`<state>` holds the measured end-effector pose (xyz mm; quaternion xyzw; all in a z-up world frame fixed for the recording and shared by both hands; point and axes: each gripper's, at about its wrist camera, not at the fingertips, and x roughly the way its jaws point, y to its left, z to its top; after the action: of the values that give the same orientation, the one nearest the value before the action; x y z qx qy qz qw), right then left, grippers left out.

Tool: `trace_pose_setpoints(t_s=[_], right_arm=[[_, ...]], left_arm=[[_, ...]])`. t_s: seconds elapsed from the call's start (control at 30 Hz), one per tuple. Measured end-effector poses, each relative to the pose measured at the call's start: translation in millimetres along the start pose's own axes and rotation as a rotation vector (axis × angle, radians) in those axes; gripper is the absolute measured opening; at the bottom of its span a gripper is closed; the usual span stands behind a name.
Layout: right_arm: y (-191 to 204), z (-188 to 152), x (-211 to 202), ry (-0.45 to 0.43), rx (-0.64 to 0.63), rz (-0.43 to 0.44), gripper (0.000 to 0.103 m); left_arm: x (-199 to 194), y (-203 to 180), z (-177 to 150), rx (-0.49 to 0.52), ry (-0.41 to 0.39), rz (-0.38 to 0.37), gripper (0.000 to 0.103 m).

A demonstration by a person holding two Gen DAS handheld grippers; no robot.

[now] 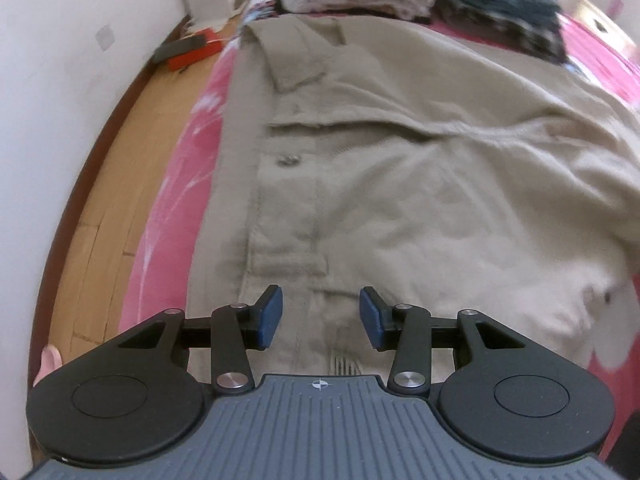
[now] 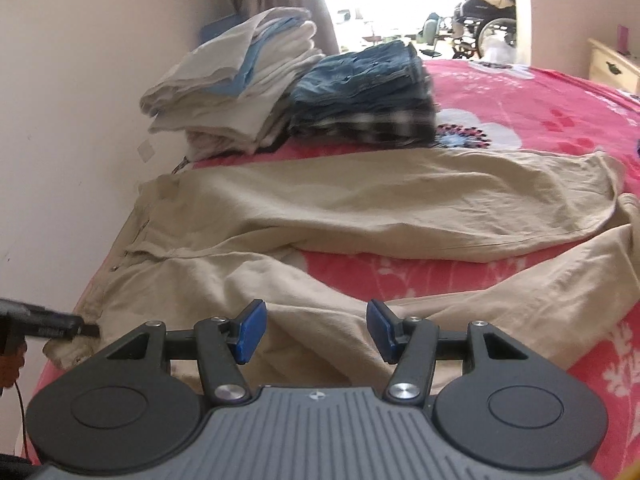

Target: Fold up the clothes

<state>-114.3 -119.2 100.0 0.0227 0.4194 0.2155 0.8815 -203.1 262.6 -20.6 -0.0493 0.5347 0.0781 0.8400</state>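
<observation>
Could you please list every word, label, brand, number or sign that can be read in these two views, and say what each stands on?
None can be read.
Red box with dark lid on the wooden floor: any print too blurred.
Grey ribbed gripper housing: only a small crosshair mark, no lettering.
Beige cotton trousers and the folded clothes stacks: no visible label.

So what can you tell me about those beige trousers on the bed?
The trousers look like soft beige cotton, wrinkled, lying flat and unfolded on the pink floral bedspread. The waistband, fly and a metal button lie near the bed's edge; the legs spread apart in a V, bedspread showing between them. Stains darken the fly area. Neither gripper holds them; both hover open above the cloth.
</observation>
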Motion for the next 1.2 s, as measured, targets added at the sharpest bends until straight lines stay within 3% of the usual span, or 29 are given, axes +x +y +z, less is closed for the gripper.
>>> trace_pose_setpoints(t_s=[0.4, 0.53, 0.73, 1.0, 1.1, 1.2], right_arm=[[22, 4, 28, 0.007, -0.109, 0.032, 0.058], [25, 9, 48, 0.003, -0.153, 0.052, 0.058], [29, 17, 85, 0.052, -0.195, 0.112, 0.059], [26, 24, 122, 0.128, -0.232, 0.127, 0.06], [27, 29, 132, 0.156, -0.267, 0.161, 0.06], [25, 37, 138, 0.19, -0.294, 0.226, 0.06]], left_arm=[[9, 16, 0, 0.046, 0.041, -0.11, 0.046], [4, 21, 2, 0.078, 0.061, -0.089, 0.046], [12, 35, 1, 0.032, 0.054, -0.074, 0.047], [28, 42, 3, 0.005, 0.026, -0.103, 0.058], [28, 45, 3, -0.042, 0.014, -0.122, 0.057], [24, 39, 0, -0.011, -0.012, -0.12, 0.044]])
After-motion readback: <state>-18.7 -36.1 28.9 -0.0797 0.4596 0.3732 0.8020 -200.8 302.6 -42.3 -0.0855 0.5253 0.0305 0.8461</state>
